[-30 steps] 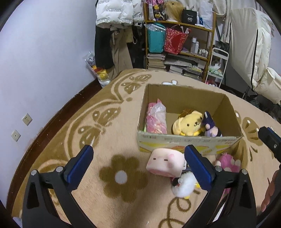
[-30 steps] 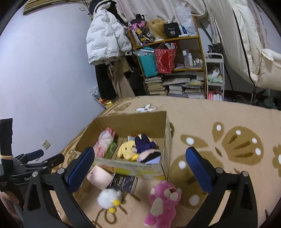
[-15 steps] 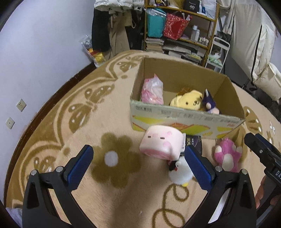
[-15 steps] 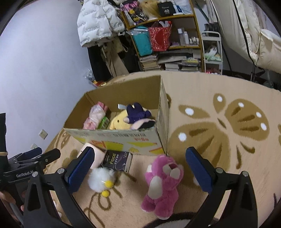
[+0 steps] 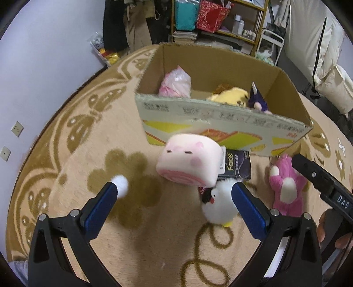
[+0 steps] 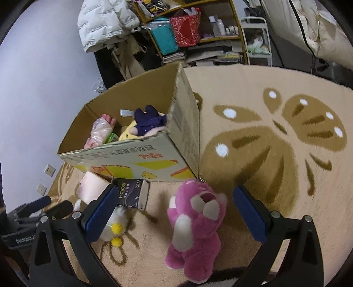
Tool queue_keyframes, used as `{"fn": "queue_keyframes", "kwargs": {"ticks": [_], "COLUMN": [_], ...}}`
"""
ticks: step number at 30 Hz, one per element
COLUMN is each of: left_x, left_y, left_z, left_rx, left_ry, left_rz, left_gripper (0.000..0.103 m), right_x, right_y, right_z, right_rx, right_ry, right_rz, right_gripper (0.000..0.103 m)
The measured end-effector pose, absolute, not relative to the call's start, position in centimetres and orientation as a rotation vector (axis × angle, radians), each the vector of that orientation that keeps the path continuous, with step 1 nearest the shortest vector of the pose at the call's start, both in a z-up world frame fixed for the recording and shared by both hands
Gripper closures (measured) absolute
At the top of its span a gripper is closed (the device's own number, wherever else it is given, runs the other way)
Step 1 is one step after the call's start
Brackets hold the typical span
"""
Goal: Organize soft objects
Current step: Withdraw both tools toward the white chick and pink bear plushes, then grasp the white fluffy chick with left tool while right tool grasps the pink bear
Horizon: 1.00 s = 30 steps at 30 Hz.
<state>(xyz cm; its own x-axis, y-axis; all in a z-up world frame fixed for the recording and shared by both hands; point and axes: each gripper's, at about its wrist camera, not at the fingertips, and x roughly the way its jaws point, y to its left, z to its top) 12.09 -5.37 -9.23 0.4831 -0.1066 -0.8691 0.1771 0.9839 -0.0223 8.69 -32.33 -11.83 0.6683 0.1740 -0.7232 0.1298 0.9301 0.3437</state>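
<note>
A cardboard box (image 5: pixel 222 123) (image 6: pixel 141 159) stands on the rug. It holds a pink bagged toy (image 5: pixel 175 82), a yellow plush (image 5: pixel 229 97) and a purple plush (image 6: pixel 149 120). In front of it lie a pink roll-cake plush (image 5: pixel 188 160), a white penguin plush (image 5: pixel 218 204) and a magenta bear plush (image 6: pixel 196 223) (image 5: pixel 285 183). My left gripper (image 5: pixel 174 203) is open and empty, low over the roll-cake plush and penguin. My right gripper (image 6: pixel 174 209) is open and empty, its fingers on either side of the bear.
A dark "Face" packet (image 5: pixel 237 164) (image 6: pixel 130 194) lies against the box front. A shelf (image 5: pixel 218 19) with bags, books and bottles and hanging coats (image 6: pixel 106 22) stand behind the box. The wall (image 5: pixel 44 55) runs along the left.
Both grippers have moved forward and down toward the toys in front of the box. The left now hangs over the roll-cake plush, the right over the bear.
</note>
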Motion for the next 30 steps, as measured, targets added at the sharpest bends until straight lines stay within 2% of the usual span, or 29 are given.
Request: {"fn": "queue_keyframes", "kwargs": {"ticks": [13, 18, 30], "left_x": [12.4, 12.6, 12.0], "left_y": [-8.1, -8.8, -10.0], "left_z": [-12.7, -14.0, -14.7], "left_rx": [0.088, 0.102, 0.136], "left_ry": [1.126, 1.15, 1.145], "left_rz": [-0.241, -0.245, -0.242], "left_gripper": [0.001, 0.001, 0.004], "right_x": [9.3, 9.9, 10.3], "right_y": [-33.7, -33.9, -33.0], "right_z": [-14.9, -16.0, -16.6], "right_rx": [0.457, 0.463, 0.434], "right_ry": [0.92, 0.965, 0.982], "right_rz": [-0.003, 0.0, -0.025], "right_gripper": [0.0, 0.006, 0.007]}}
